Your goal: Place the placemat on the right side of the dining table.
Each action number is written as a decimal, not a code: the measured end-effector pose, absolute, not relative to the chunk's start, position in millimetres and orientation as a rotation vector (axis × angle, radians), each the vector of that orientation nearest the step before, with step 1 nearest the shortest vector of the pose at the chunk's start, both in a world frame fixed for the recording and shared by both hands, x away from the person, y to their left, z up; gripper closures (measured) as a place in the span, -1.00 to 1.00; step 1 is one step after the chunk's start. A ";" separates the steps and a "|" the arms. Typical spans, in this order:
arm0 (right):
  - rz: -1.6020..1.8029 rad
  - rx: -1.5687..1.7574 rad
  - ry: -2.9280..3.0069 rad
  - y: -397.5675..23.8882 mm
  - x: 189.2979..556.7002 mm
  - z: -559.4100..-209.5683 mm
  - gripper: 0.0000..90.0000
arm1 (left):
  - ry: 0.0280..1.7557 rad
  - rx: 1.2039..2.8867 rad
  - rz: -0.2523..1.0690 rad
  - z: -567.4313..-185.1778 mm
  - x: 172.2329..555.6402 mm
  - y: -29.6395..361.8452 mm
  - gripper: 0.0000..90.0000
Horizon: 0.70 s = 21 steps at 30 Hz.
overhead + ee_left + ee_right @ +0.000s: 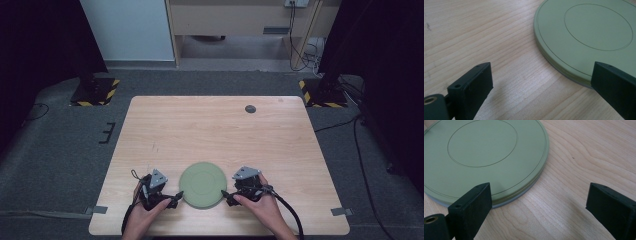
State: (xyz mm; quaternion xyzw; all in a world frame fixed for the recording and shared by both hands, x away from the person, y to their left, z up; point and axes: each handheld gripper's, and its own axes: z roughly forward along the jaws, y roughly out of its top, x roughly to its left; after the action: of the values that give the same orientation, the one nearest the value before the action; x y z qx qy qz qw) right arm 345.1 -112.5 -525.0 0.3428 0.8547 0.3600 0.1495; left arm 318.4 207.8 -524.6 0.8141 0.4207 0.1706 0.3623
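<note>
A flat round green disc [202, 183] lies on the wooden table [215, 135] near its front edge. It seems to be a stack of thin plates with a circle marked on top [589, 32] [481, 152]. My left gripper [176, 196] sits just left of the disc, open, one jaw over the disc's rim and one over bare wood [541, 82]. My right gripper [227, 196] sits just right of the disc, also open, its left jaw over the rim [539, 200]. Neither holds anything.
A small dark round cap [250, 108] lies at the table's far right. Black stands with striped bases [95, 92] [322, 95] flank the table on the grey carpet. Cables [367, 165] trail on the floor at the right.
</note>
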 end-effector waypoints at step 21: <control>1.007 1.012 2.438 -111.4 348.2 -525.1 -0.92 | 1.086 2.127 0.457 -526.8 321.7 203.4 -0.97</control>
State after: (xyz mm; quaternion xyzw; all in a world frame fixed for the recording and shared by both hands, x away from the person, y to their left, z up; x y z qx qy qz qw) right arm 348.2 -111.4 -525.1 0.3538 0.8522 0.3519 0.1575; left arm 321.7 203.4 -526.8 0.8202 0.4189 0.1762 0.3476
